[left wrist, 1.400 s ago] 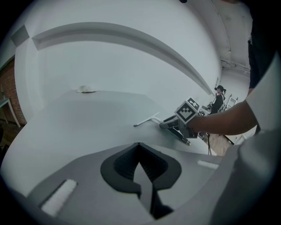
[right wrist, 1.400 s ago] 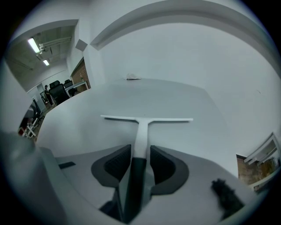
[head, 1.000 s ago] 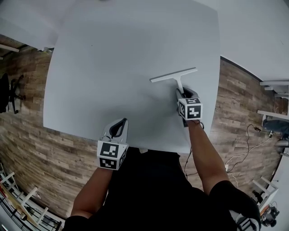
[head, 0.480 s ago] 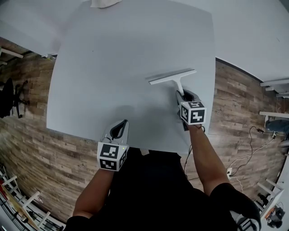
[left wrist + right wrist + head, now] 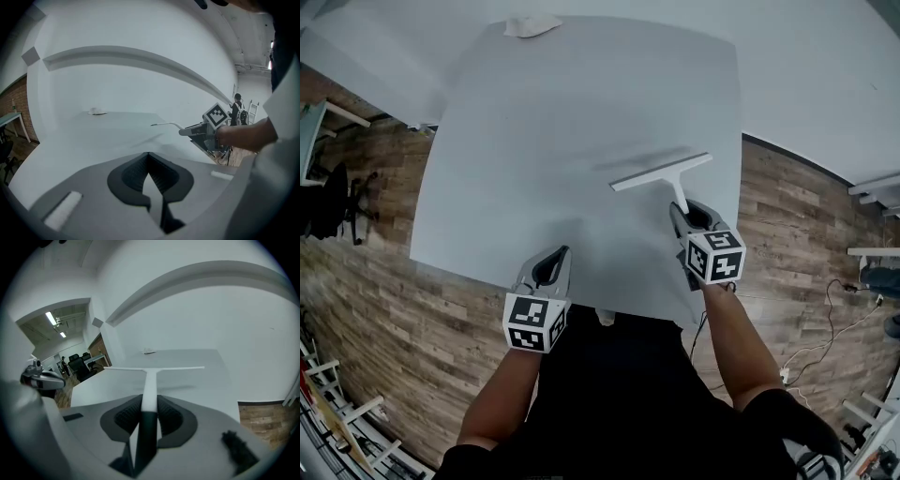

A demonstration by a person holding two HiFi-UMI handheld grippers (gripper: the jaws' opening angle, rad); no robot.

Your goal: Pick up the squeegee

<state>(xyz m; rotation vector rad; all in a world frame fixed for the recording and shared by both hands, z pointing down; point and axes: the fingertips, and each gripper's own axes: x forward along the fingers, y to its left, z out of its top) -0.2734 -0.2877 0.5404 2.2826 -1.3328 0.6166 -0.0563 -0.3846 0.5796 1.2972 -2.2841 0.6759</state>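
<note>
We see a big white counter (image 5: 544,122) standing on a brown wood floor (image 5: 384,281). The right hand-held gripper (image 5: 680,208) is over the counter near its right edge, close to the near right corner. It is gripping the squeegee (image 5: 661,172) by the handle. In the right gripper view the white handle (image 5: 150,390) runs straight between the two dark pads (image 5: 171,417), and the pads press on it from both sides. These jaws have just been closing, with the handle between them.

The squeegee's long thin blade sits across the far end of the handle, like the top of a letter T. The blade is up in the air and does not touch the counter. We can tell because its shadow (image 5: 642,159) lies on the counter a little apart from it, toward the far edge.

The left hand-held gripper (image 5: 559,253) is at the near edge of the counter, well apart from the squeegee. Its jaws are closed, tip on tip, and nothing is between them. From the left gripper view we see the squeegee (image 5: 164,124) off to the right, sticking out of the right hand-held gripper (image 5: 183,131) above the counter.

Each gripper has a cube (image 5: 717,255) with black and white squares at its back end, by the hand.

A small crumpled white cloth (image 5: 532,25) lies at the far edge of the counter, near the far left corner. A black chair (image 5: 337,202) stands on the floor off the left edge.
</note>
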